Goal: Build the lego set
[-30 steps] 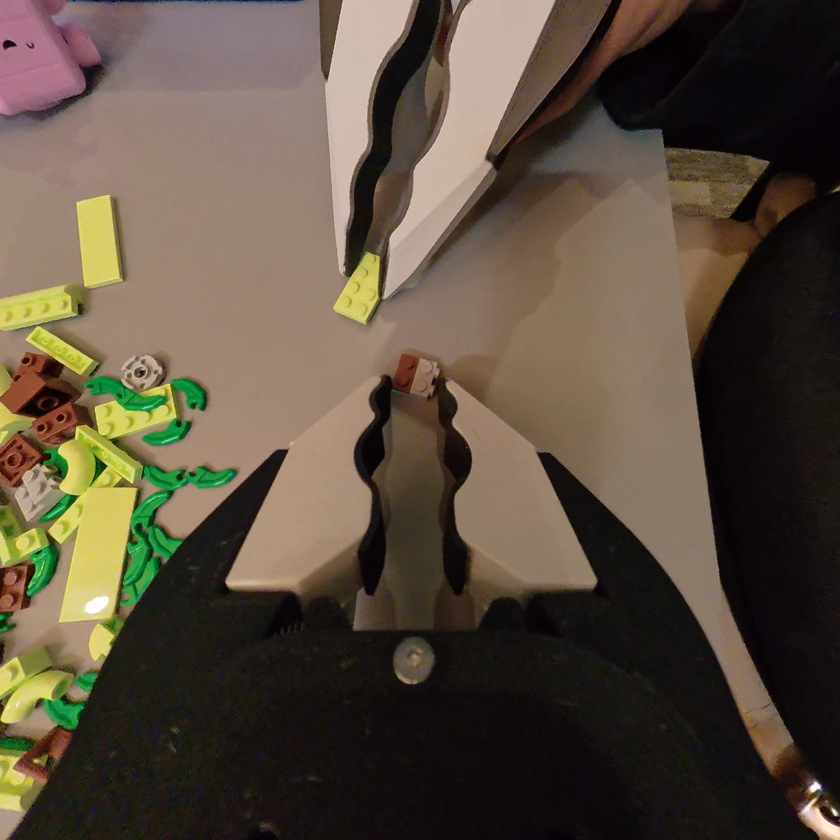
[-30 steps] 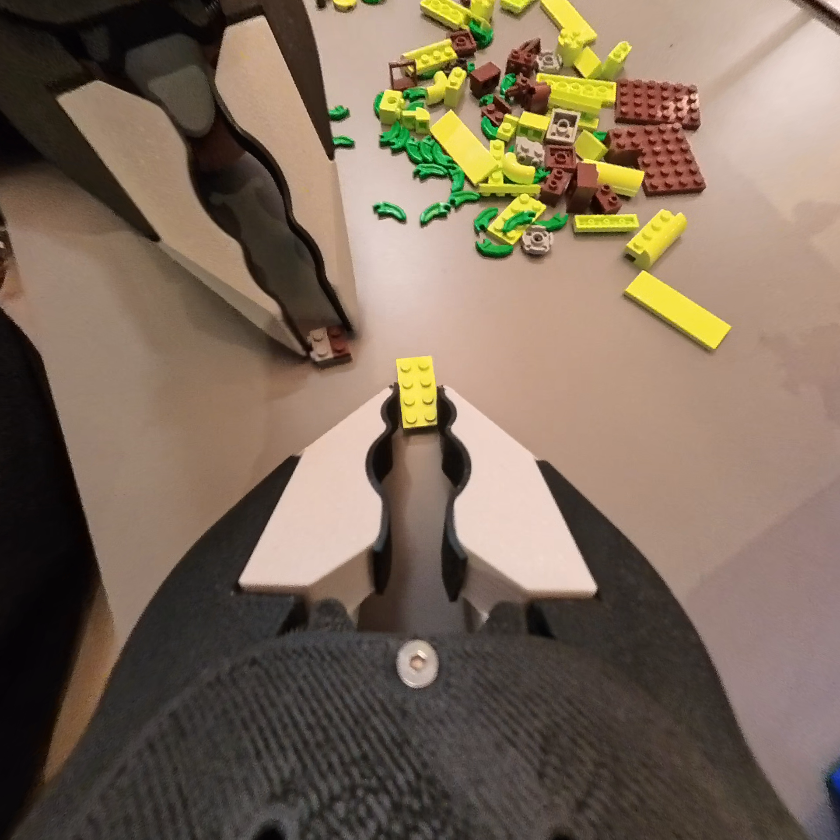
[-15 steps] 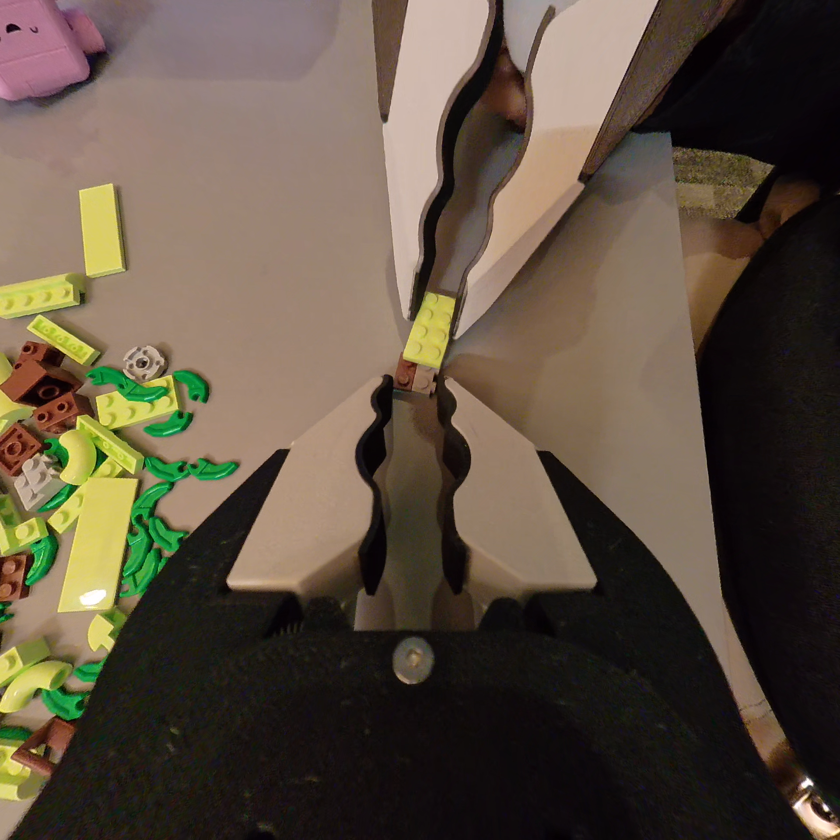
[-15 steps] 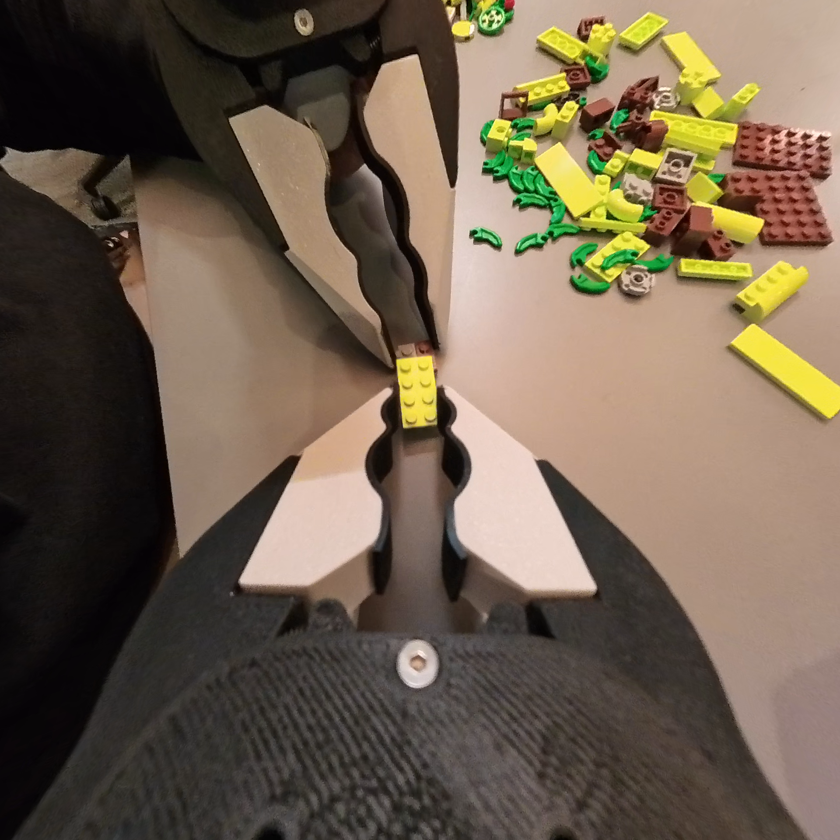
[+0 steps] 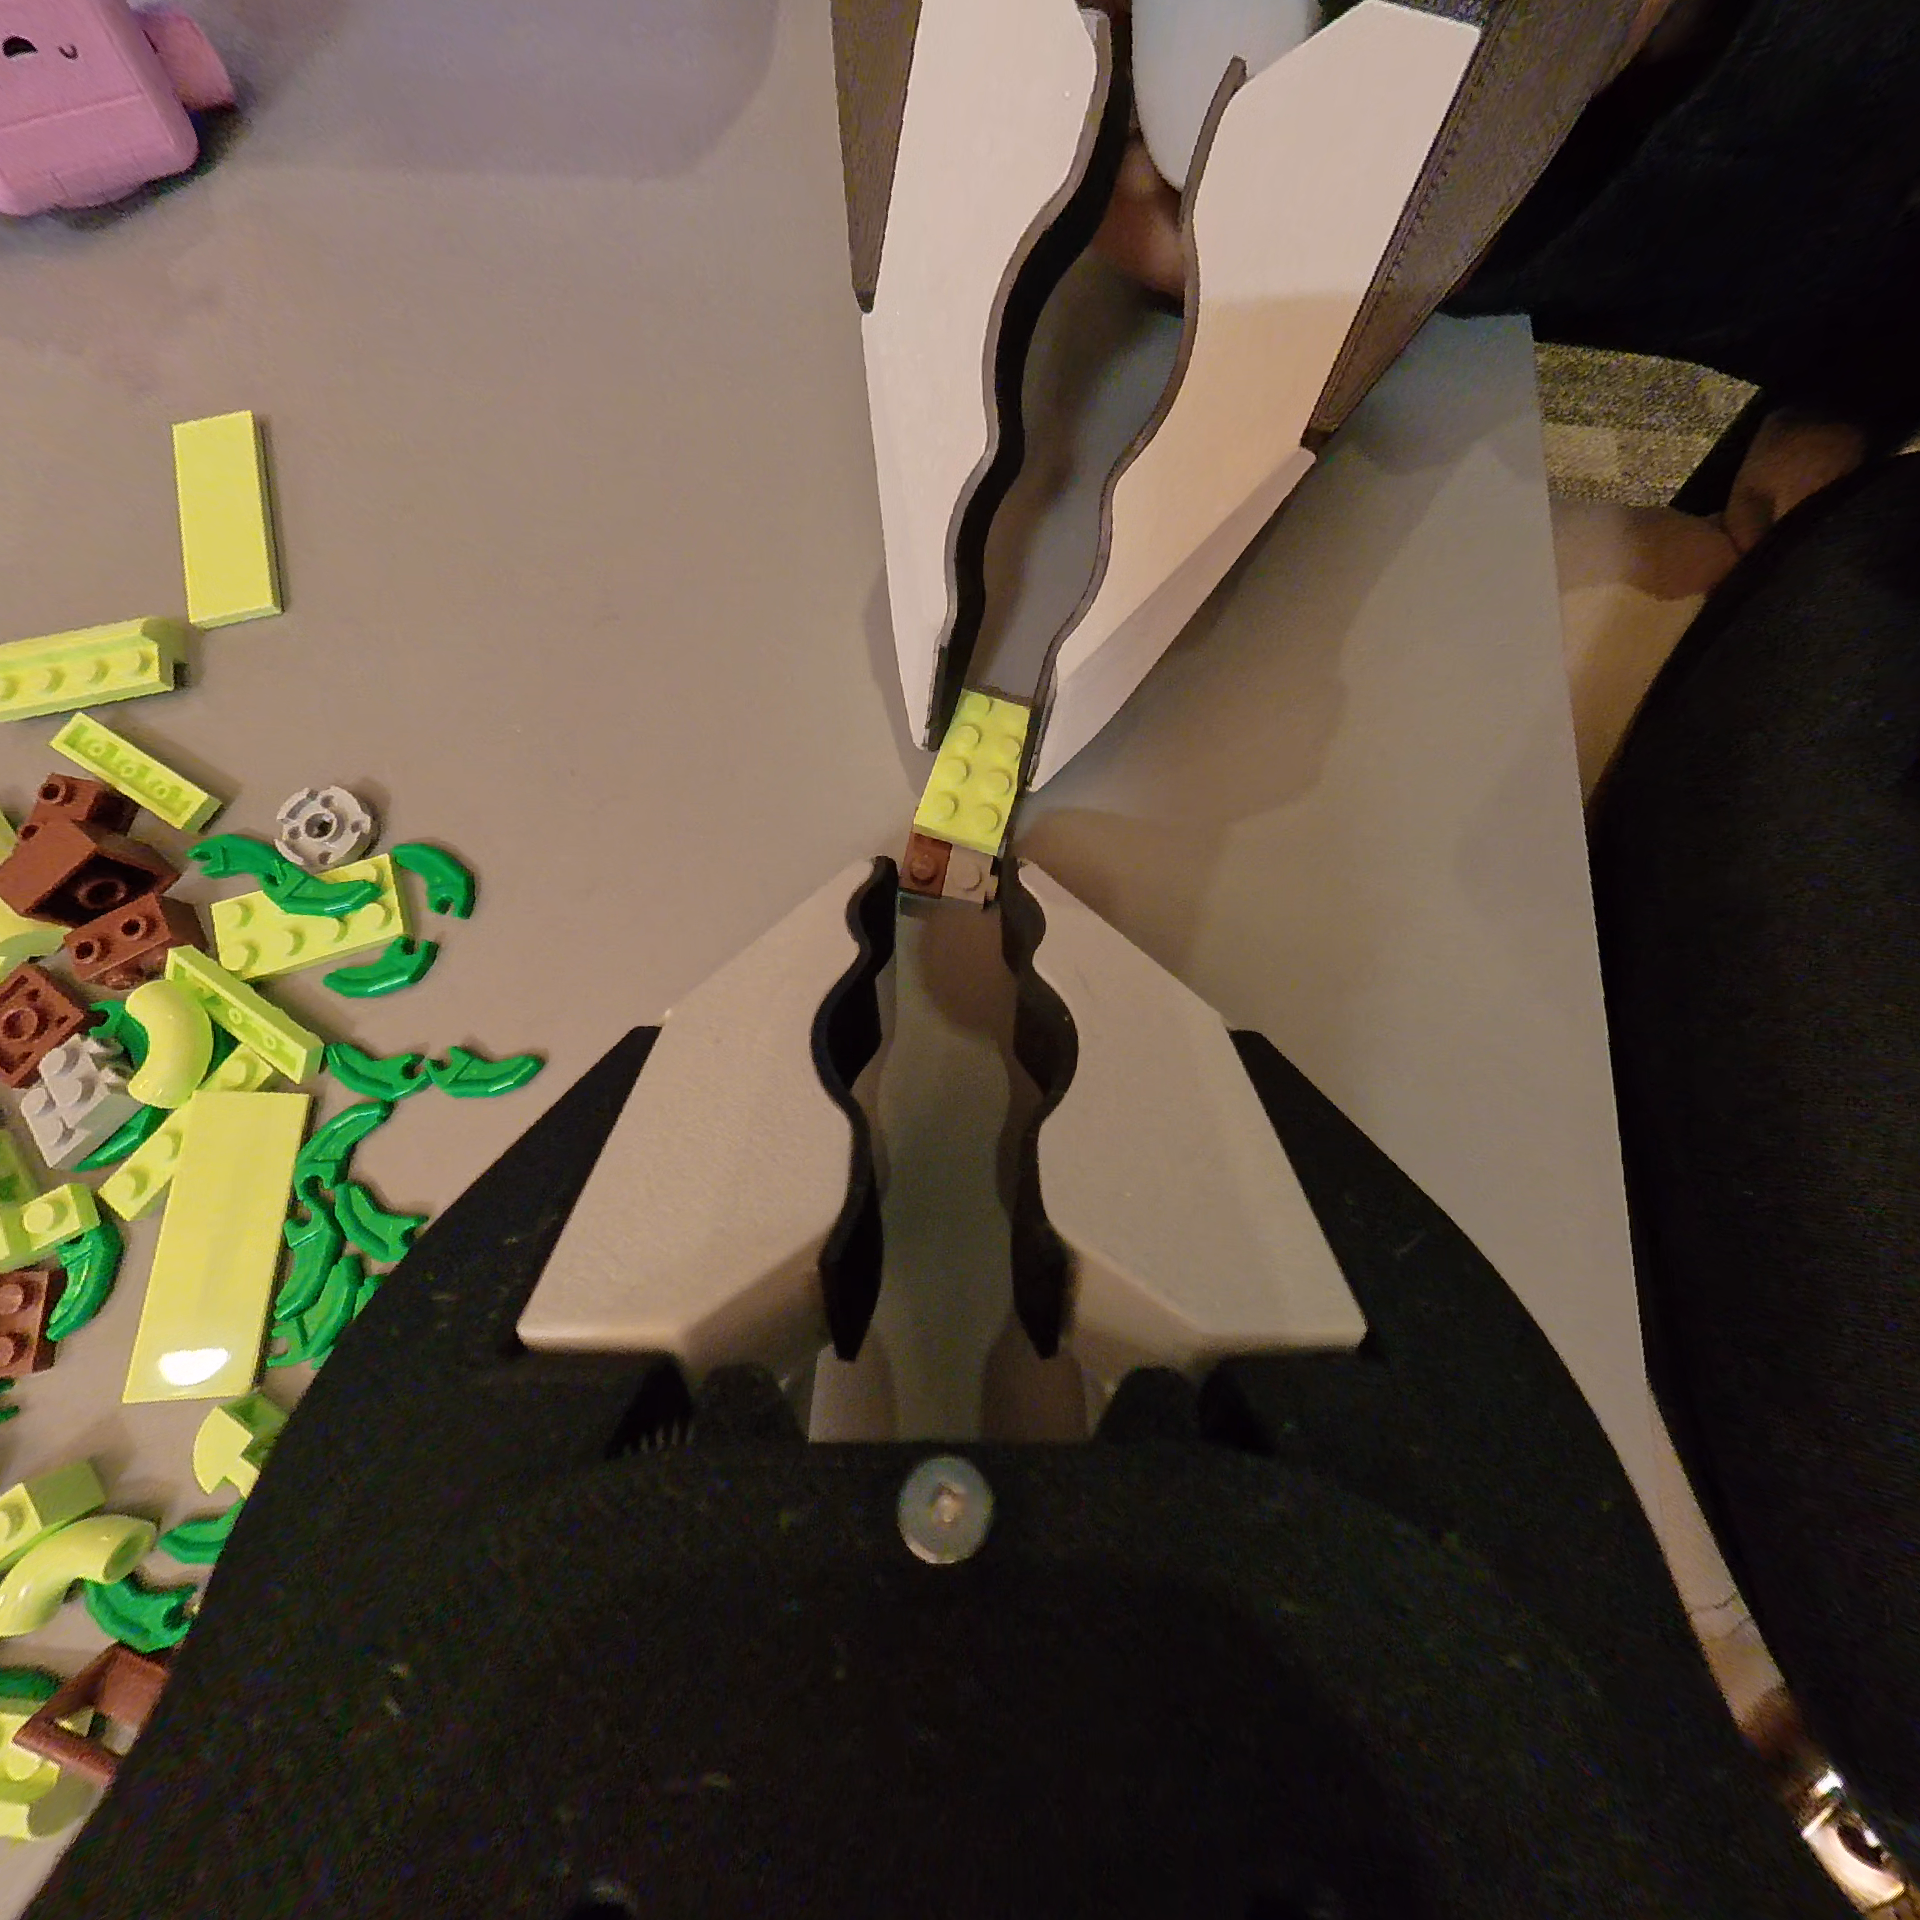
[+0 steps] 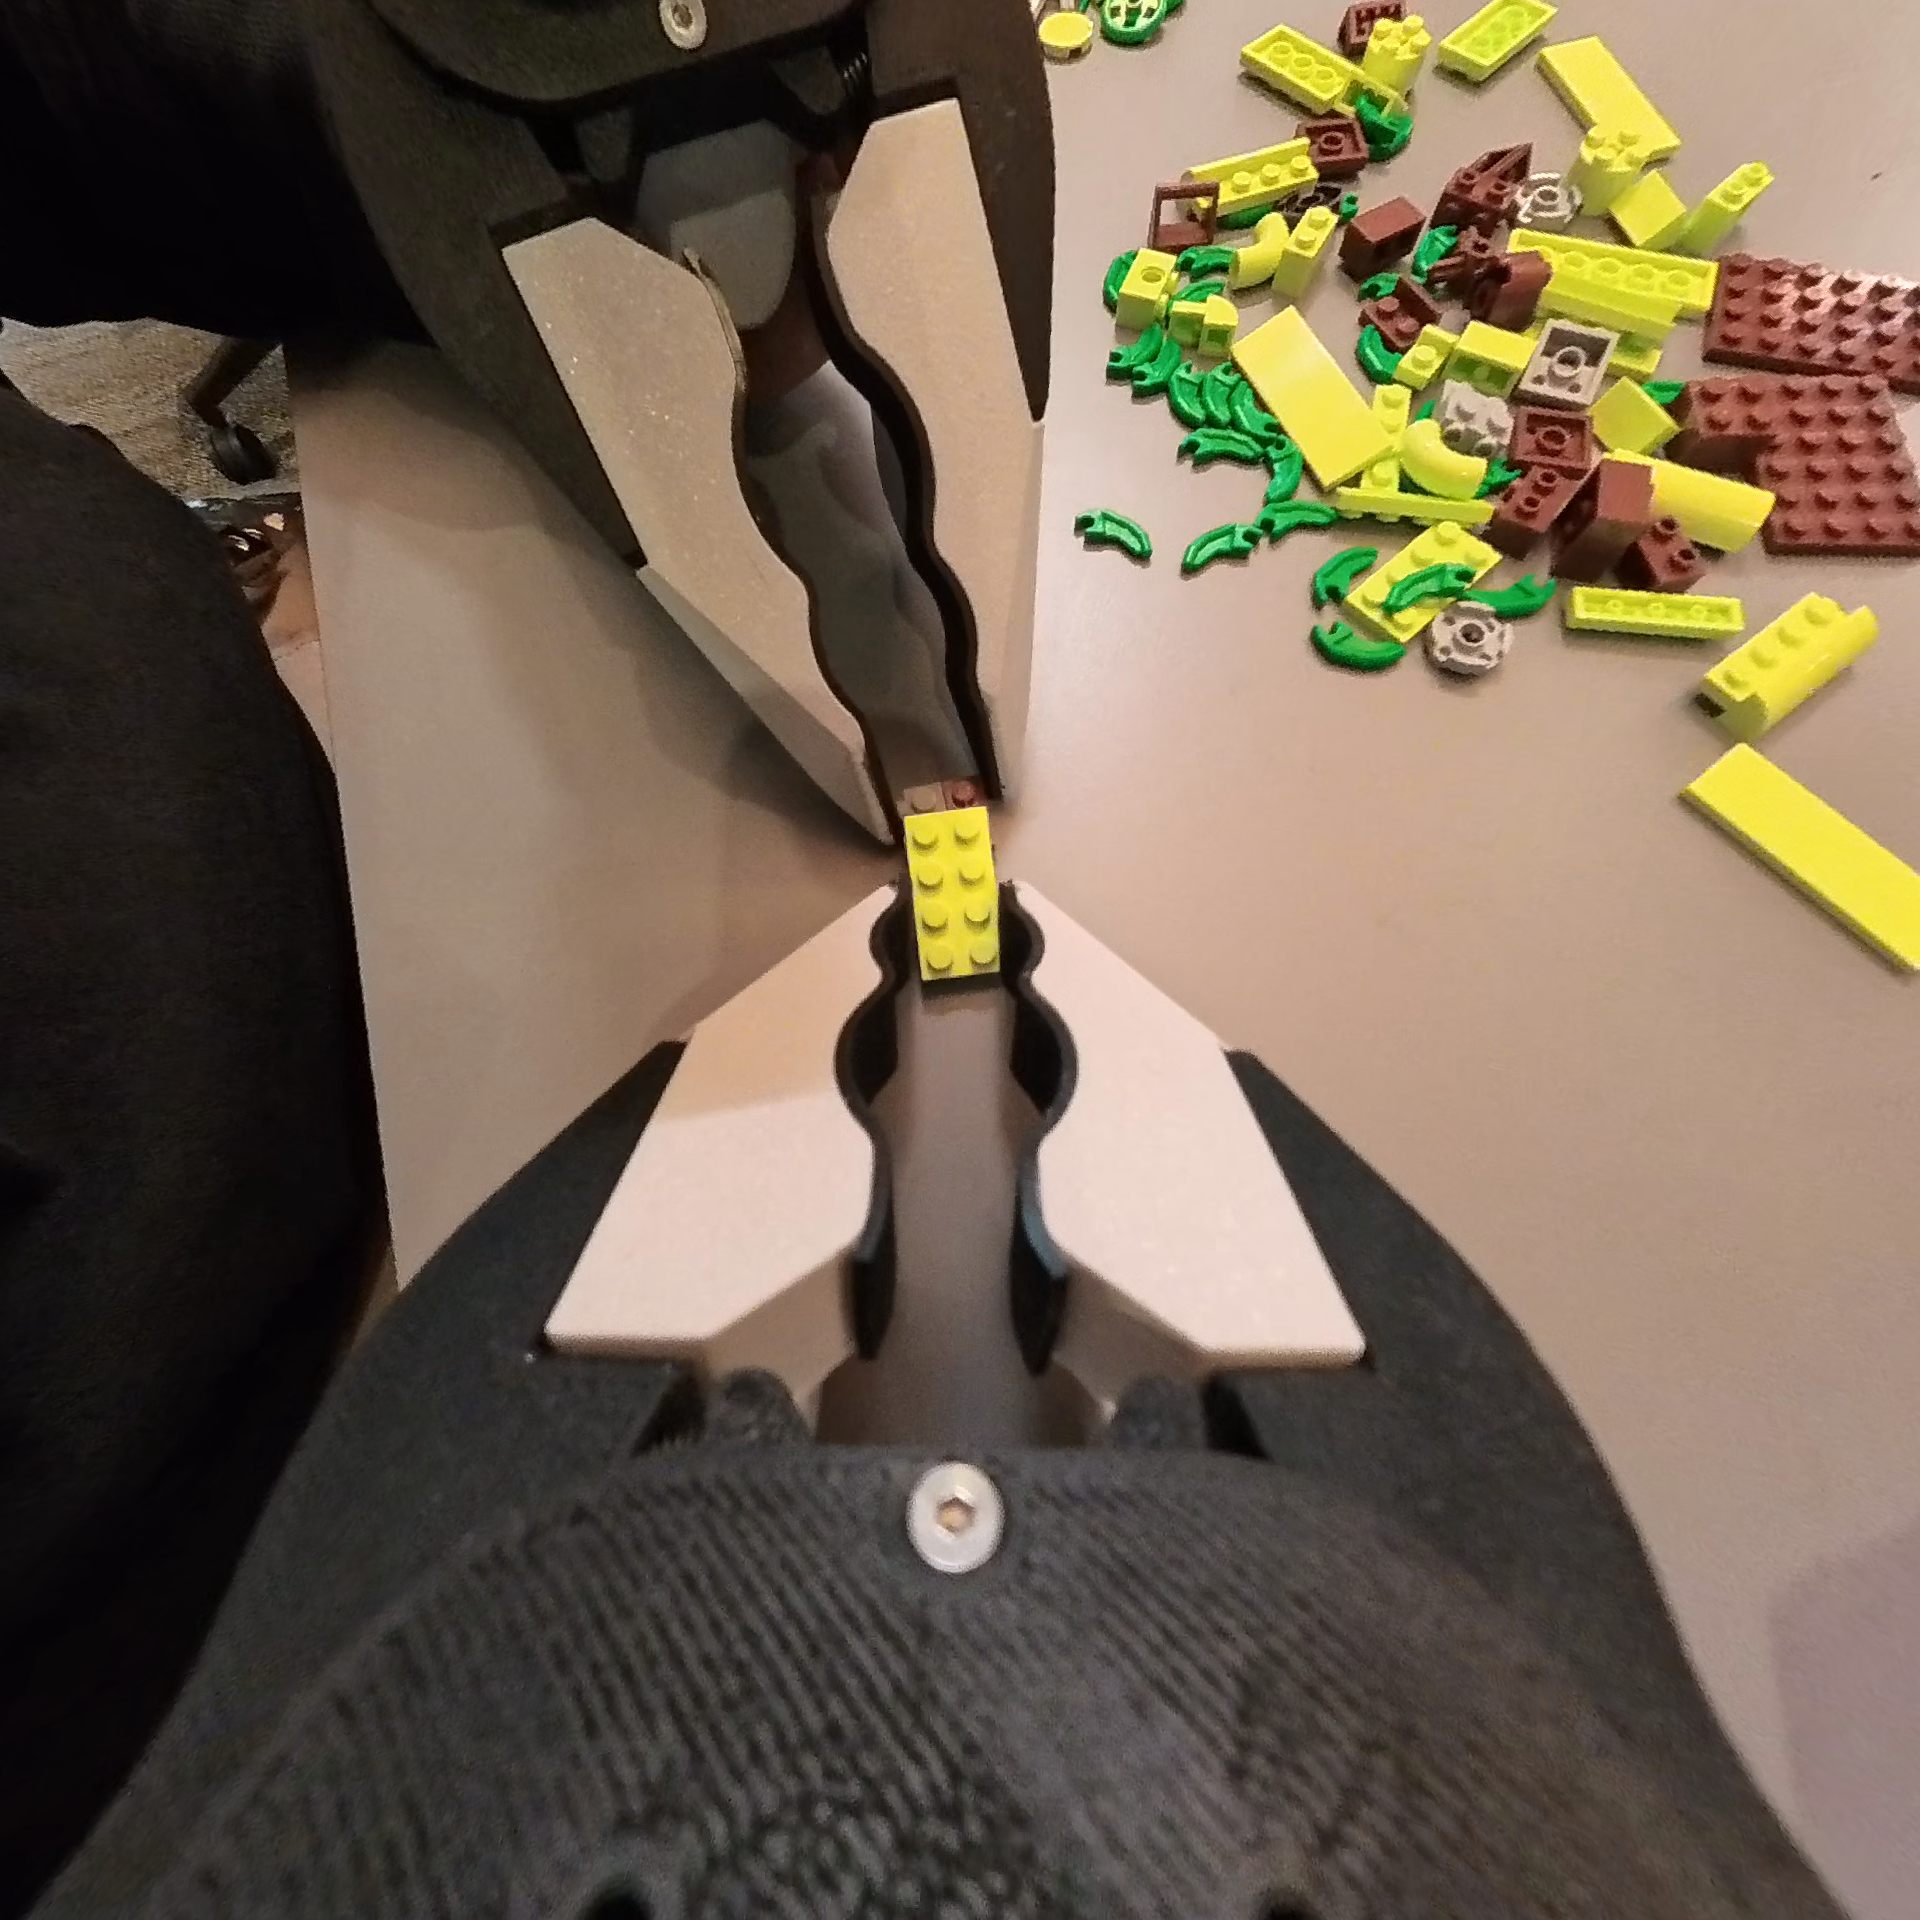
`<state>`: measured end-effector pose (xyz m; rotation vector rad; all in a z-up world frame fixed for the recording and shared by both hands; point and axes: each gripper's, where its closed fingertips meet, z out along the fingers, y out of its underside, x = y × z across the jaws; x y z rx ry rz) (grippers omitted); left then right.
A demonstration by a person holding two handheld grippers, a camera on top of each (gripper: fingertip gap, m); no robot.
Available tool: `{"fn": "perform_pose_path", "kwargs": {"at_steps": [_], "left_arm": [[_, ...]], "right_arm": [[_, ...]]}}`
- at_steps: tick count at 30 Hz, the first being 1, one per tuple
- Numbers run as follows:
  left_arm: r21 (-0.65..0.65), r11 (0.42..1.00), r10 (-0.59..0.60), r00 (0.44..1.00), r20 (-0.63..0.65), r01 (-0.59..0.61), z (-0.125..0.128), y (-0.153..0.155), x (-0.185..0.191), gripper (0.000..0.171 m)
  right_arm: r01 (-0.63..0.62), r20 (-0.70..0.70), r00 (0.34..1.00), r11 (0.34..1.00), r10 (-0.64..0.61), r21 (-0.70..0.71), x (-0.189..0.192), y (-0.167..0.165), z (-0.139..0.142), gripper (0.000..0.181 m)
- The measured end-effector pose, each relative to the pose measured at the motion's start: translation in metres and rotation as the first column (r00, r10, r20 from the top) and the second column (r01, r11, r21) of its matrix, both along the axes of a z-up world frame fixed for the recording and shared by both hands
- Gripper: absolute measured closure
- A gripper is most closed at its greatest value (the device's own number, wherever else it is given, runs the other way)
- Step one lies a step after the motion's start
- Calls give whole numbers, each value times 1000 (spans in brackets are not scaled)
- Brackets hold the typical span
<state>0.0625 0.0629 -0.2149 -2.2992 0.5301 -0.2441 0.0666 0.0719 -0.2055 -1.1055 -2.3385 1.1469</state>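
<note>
My left gripper (image 5: 948,883) is shut on a small brown and grey brick piece (image 5: 948,871). My right gripper (image 6: 958,925) is shut on a lime 2x4 plate (image 6: 954,906). The two grippers meet tip to tip above the grey table. In the left wrist view the lime plate (image 5: 975,774) lies over the far edge of the brown and grey piece and touches it. In the right wrist view the brown and grey piece (image 6: 943,798) shows just beyond the plate's far end, between the left gripper's fingertips (image 6: 878,800).
A pile of loose lime, brown, grey and green pieces (image 6: 1538,416) lies right of the grippers, with brown plates (image 6: 1829,457) at its far side. It also shows in the left wrist view (image 5: 187,1039). A pink toy (image 5: 83,104) sits far left. The table edge (image 5: 1558,727) runs right. The grippers are tip to tip, or close to it.
The right gripper has brought the lime plate across to the left gripper's brown and grey piece; a second ago they were apart, now they touch. Both grippers stay shut.
</note>
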Motion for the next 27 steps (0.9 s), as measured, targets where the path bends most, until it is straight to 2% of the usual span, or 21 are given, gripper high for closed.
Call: {"fn": "perform_pose_path", "kwargs": {"at_steps": [9, 27], "left_arm": [[0, 1000, 0, 1000, -1, 0, 0, 0, 0, 152], [-9, 1000, -9, 1000, 18, 10, 0, -1, 1, 153]], "right_arm": [[6, -20, 1000, 1000, -6, -3, -1, 1, 3, 162], [-36, -37, 999, 999, 36, 2, -5, -8, 5, 176]]}}
